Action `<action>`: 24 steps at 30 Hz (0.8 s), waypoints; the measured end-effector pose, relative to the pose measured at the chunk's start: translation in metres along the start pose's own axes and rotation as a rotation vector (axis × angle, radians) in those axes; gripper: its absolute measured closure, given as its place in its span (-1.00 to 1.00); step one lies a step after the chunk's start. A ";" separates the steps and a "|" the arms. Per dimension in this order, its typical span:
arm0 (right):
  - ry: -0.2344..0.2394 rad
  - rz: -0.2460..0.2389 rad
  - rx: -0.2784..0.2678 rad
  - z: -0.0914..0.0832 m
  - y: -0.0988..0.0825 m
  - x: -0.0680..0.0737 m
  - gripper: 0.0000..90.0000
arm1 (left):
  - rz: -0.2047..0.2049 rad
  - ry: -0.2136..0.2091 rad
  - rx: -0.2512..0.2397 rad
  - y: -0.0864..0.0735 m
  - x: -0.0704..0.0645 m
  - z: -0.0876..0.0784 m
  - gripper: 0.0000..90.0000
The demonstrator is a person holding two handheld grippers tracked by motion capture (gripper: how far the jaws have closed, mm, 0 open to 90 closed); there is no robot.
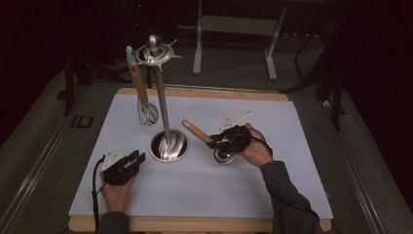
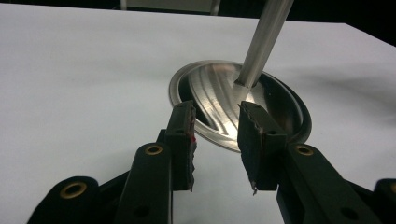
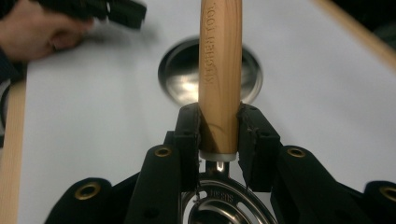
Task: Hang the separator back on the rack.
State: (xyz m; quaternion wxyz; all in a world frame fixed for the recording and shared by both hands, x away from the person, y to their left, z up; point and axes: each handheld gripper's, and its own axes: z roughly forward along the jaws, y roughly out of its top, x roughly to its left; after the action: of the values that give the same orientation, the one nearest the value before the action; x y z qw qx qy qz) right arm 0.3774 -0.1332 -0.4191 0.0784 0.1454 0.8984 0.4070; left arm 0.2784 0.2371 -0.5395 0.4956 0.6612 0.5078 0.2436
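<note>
A tall metal utensil stand (image 1: pixel 163 105) rises from a round dished base (image 1: pixel 168 146) on the white table (image 1: pixel 204 190). One whisk (image 1: pixel 144 105) with a wooden grip already hangs from the hooked ring (image 1: pixel 155 54) at the stand's top, on its left side. A second utensil (image 1: pixel 207 139), judged the next to be hung, sits just right of the base, so the work looks about half done.

The right gripper (image 3: pixel 219 135) pinches this utensil by the lower end of its pale wooden handle (image 3: pixel 219 70), which bears the stamped words KITCHEN TOOL. A round steel head (image 3: pixel 224 207) with curved slots sits below the jaws. The handle tip slants up-left toward the stand.

The left gripper (image 2: pixel 217 140) rests left of the base, jaws spread and empty, pointing at it.
</note>
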 end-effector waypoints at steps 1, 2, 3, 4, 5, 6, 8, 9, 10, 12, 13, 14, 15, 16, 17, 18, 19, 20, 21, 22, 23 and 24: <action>0.004 -0.010 -0.013 -0.002 0.004 -0.001 0.57 | -0.001 0.000 -0.001 0.000 0.000 0.000 0.48; 0.007 -0.021 -0.030 -0.005 0.008 -0.001 0.57 | 0.000 0.000 0.000 0.000 0.000 0.000 0.48; 0.007 -0.021 -0.030 -0.005 0.008 -0.001 0.57 | 0.000 0.000 0.000 0.000 0.000 0.000 0.48; 0.001 -0.032 -0.040 -0.006 0.011 -0.001 0.57 | 0.000 0.000 0.000 0.000 0.000 0.000 0.48; -0.002 -0.044 -0.065 -0.010 0.017 -0.001 0.57 | 0.000 0.000 0.000 0.000 0.000 0.000 0.48; -0.006 -0.050 -0.082 -0.012 0.020 0.000 0.57 | -0.001 0.000 0.000 0.000 0.000 0.000 0.48; -0.009 -0.063 -0.125 -0.019 0.029 0.001 0.57 | 0.000 0.000 0.000 0.000 0.000 0.000 0.48; -0.009 -0.070 -0.150 -0.023 0.034 0.002 0.57 | 0.000 0.001 0.000 0.000 0.000 0.000 0.48; -0.009 -0.073 -0.173 -0.026 0.038 0.003 0.57 | 0.001 0.001 0.000 0.000 0.000 0.000 0.48; -0.012 -0.090 -0.220 -0.033 0.047 0.006 0.57 | 0.001 0.001 0.000 0.000 0.000 0.000 0.48; -0.013 -0.096 -0.240 -0.036 0.051 0.006 0.57 | 0.001 0.001 0.000 0.000 0.000 0.000 0.48; -0.008 -0.100 -0.255 -0.038 0.054 0.007 0.57 | 0.002 0.001 0.001 0.000 0.000 0.000 0.48; -0.009 -0.104 -0.271 -0.040 0.058 0.008 0.57 | 0.002 0.001 0.001 0.000 0.000 0.000 0.48; -0.012 -0.111 -0.283 -0.042 0.061 0.008 0.57 | 0.002 0.001 0.001 0.000 0.000 0.000 0.48; -0.010 -0.116 -0.297 -0.044 0.065 0.009 0.57 | 0.000 0.000 -0.001 0.000 0.000 0.000 0.48; -0.014 -0.122 -0.313 -0.046 0.068 0.010 0.57 | 0.000 0.000 0.000 0.000 0.000 0.000 0.48; -0.015 -0.125 -0.329 -0.048 0.071 0.011 0.57 | 0.000 0.000 -0.001 0.000 0.000 0.000 0.48; -0.012 -0.128 -0.342 -0.050 0.075 0.012 0.57 | 0.000 0.000 -0.001 0.000 0.000 0.000 0.48; -0.016 -0.135 -0.361 -0.052 0.078 0.012 0.57 | 0.000 0.000 -0.001 0.000 0.000 0.000 0.48; -0.017 -0.137 -0.375 -0.055 0.081 0.014 0.57 | 0.001 0.000 0.000 0.000 0.000 0.000 0.48; -0.018 -0.143 -0.388 -0.057 0.084 0.015 0.57 | 0.001 0.000 0.000 0.000 0.000 0.000 0.48; -0.023 -0.146 -0.403 -0.060 0.088 0.016 0.57 | 0.001 0.000 -0.001 0.000 0.000 0.000 0.48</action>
State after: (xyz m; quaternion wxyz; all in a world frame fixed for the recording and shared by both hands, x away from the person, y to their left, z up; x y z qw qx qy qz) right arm 0.3640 -0.1153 -0.3143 0.1455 0.0658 0.8061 0.5699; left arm 0.2783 0.2371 -0.5395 0.4960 0.6610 0.5075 0.2440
